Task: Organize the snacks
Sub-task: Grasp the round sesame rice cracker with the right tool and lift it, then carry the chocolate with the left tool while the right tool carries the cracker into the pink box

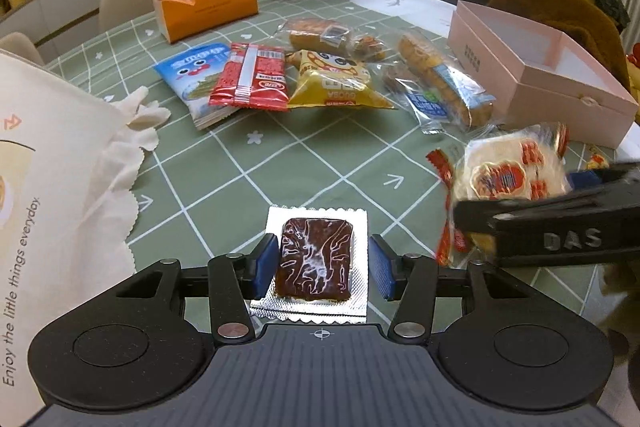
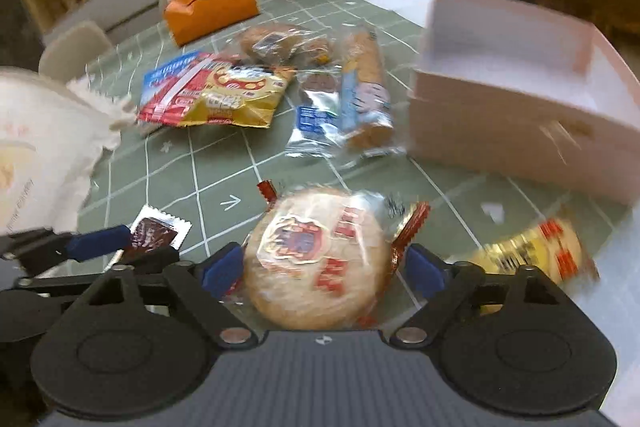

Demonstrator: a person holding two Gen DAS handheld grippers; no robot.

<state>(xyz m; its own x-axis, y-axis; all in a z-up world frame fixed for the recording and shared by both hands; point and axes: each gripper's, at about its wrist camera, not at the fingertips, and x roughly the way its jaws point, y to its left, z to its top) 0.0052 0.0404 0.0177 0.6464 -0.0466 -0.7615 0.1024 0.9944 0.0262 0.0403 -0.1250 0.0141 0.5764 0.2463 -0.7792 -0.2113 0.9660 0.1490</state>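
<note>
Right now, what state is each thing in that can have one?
Left hand-held gripper: open, straddling the brown snack, right pad clear.
Right hand-held gripper: open around the round rice cracker.
Pink box: lid off, nothing visible inside.
Tissue pack: opened, a tissue sticking up.

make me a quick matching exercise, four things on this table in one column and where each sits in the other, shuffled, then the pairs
1. brown snack
2. round rice cracker
3. pink box
4. tissue pack

A. far left of the table
B. between the left hand-held gripper pads
C. right side, open
D. between the right hand-held gripper pads

Pairs: 1-B, 2-D, 3-C, 4-A
</note>
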